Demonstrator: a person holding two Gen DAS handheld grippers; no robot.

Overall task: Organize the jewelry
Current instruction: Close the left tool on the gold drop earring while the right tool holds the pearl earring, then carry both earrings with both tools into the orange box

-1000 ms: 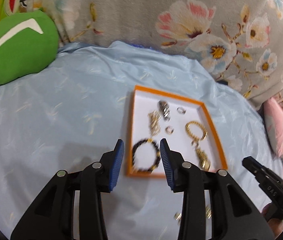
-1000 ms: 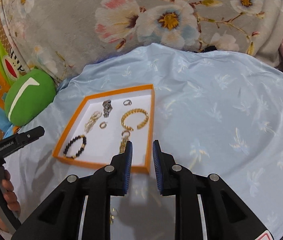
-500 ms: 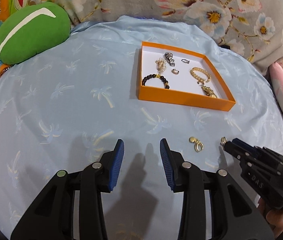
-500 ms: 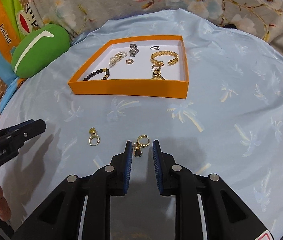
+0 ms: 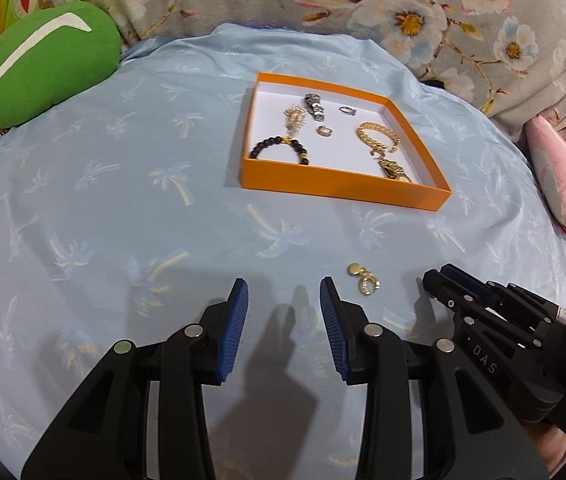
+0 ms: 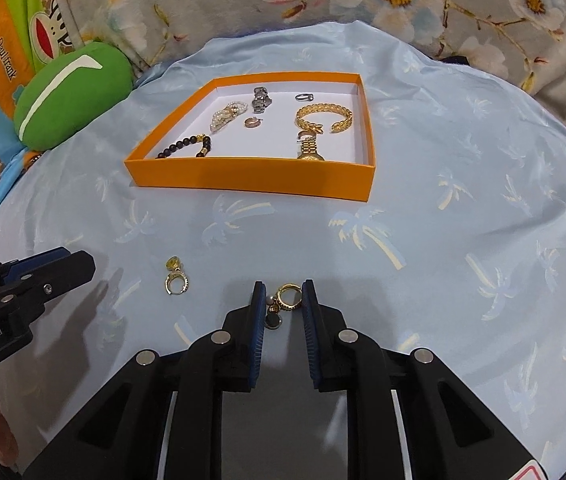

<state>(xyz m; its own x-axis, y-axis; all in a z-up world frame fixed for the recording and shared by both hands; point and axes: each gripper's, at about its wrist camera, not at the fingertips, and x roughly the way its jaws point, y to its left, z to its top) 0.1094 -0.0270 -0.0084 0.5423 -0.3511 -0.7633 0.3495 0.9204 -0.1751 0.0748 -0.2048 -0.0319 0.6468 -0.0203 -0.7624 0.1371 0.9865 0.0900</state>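
Note:
An orange tray (image 5: 347, 190) (image 6: 251, 178) on the light blue cloth holds several pieces: a black bead bracelet (image 5: 279, 148), a gold bangle (image 6: 323, 116), a gold watch (image 6: 310, 150), a pearl piece and small rings. A gold hoop earring with charms (image 6: 285, 300) lies on the cloth between the fingers of my right gripper (image 6: 283, 300), which is open around it. Another gold earring (image 5: 363, 278) (image 6: 175, 278) lies on the cloth just right of my left gripper (image 5: 283, 300), which is open and empty.
A green cushion (image 5: 43, 64) lies at the far left. A floral blanket (image 5: 403, 8) rises behind the cloth. A pink pillow (image 5: 555, 172) sits at the right edge. The right gripper also shows in the left wrist view (image 5: 455, 284).
Both grippers pulled back from over the tray toward the near cloth. The right gripper came down with its fingers on either side of the charm earring and opened slightly wider.

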